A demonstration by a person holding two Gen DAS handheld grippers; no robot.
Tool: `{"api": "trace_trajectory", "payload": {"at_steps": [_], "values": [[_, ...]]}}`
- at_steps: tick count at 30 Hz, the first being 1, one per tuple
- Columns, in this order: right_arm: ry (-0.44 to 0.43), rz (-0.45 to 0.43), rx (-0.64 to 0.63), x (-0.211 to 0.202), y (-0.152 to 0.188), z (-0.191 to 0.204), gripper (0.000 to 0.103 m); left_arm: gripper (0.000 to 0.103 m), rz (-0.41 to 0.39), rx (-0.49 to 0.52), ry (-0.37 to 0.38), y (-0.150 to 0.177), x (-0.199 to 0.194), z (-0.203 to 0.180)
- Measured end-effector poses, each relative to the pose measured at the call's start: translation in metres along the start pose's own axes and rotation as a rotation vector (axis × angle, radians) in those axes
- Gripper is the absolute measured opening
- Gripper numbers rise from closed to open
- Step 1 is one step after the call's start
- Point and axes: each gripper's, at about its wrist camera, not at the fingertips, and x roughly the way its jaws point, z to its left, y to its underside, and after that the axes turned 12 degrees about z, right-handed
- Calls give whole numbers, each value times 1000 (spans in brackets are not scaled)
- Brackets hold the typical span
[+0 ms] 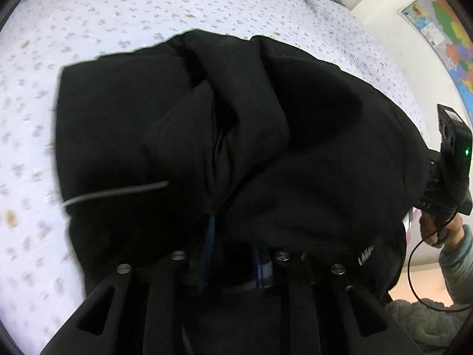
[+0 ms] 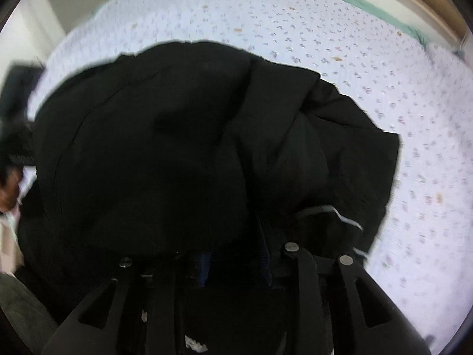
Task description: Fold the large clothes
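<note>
Fingers (image 1: 207, 254) over black garment (image 1: 266, 118), floral bedspread (image 1: 118, 9) beneath.

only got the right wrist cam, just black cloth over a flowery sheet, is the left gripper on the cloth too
Observer: Yes. In the left wrist view the black padded garment is bunched between the fingers of the left gripper, above the white flower-print bed sheet.
Operator: any marking on it i can't see
Observer: Small white lettering sits on the fabric at the lower right of that view, too blurred to read.
Operator: anything trailing off the right side
Observer: A thin black cable loops down below the person's hand, which grips the right handle.
</note>
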Motion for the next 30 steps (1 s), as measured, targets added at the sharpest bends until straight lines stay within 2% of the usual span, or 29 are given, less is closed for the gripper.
{"api": "trace_trajectory", "payload": {"at_steps": [1, 3, 5, 7, 8, 10, 12, 13, 15, 18, 20, 21, 22, 23, 26, 30], "values": [[2, -5, -2, -8, 5, -1, 33, 35, 2, -3, -26, 6, -12, 1], [-7, -21, 16, -28, 19, -13, 33, 36, -20, -17, -78, 16, -38, 4], [-16, -56, 45, -55, 22, -22, 35, 37, -67, -29, -65, 19, -62, 7], [-49, -119, 74, -81, 16, -30, 46, 37, -152, -56, -5, 13, -91, 9], [-77, -168, 90, -95, 8, -35, 55, 39, -180, -63, 15, 10, -98, 8], [-144, -240, 112, -109, -5, -34, 58, 43, -258, -83, 108, -6, -111, 2], [-229, -272, 147, -108, -18, -31, 58, 44, -290, -94, 183, -19, -110, -5], [-248, -264, 160, -102, -27, -26, 58, 44, -286, -91, 214, -28, -104, -11], [-223, -228, 157, -82, -41, -9, 58, 44, -256, -71, 224, -36, -89, -21], [-175, -129, 120, -48, -46, 1, 58, 44, -156, -29, 234, -37, -45, -32], [-134, -36, 95, -12, -39, -3, 58, 44, -88, -36, 209, -30, -13, -34], [-114, 23, 96, 8, -37, -2, 57, 44, -24, -53, 149, -23, 16, -29], [-111, 69, 108, 25, -32, 3, 57, 43, 7, -77, 143, -18, 32, -25], [-123, 98, 123, 42, -29, 6, 57, 43, 8, -113, 166, -12, 46, -16], [-171, 78, 181, 67, -15, -3, 57, 43, -19, -159, 216, -7, 45, -5], [-182, 66, 171, 47, -13, -5, 57, 43, -28, -139, 195, -3, 16, -12]]}}
